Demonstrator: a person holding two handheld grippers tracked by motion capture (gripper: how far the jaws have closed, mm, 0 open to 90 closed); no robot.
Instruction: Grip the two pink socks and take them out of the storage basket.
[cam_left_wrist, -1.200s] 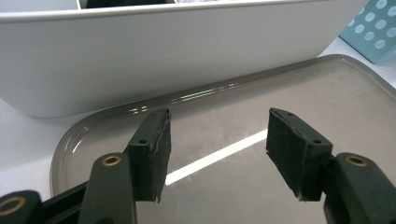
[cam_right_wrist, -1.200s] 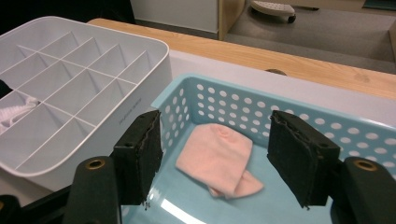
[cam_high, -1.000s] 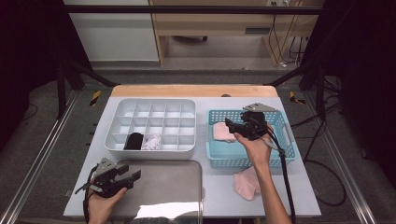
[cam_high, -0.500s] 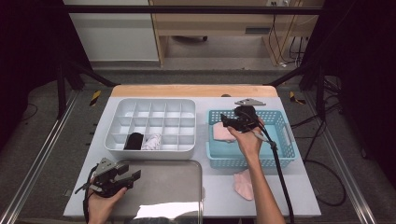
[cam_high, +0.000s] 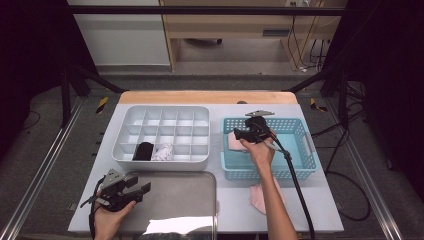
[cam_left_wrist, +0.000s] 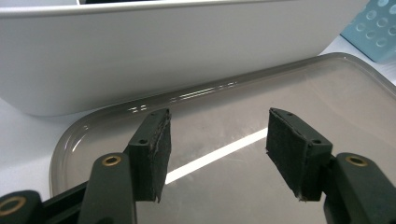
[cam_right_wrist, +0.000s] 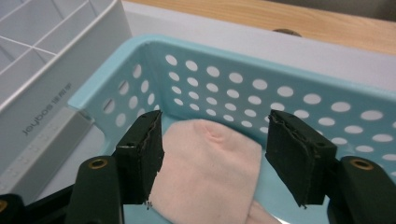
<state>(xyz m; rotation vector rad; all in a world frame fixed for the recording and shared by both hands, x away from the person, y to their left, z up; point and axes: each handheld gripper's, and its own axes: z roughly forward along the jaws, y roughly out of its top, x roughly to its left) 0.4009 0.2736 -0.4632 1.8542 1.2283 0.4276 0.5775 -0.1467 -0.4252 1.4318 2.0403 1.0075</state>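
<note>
Pink sock (cam_right_wrist: 210, 172) in blue basket (cam_right_wrist: 299, 93), at its left end. Right tool (cam_right_wrist: 212, 156) open, just been closing a bit, straddling sock. Left tool (cam_left_wrist: 215, 154) open, empty, far from basket.

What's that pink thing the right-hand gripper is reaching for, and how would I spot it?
Look at the blue perforated basket on the right side of the table, beside the white divided organizer. In the basket's left end lies a folded pale pink sock, straight ahead between the open jaws of the right gripper. A second pink sock lies outside, on the table in front of the basket; this one is inside it.
</note>
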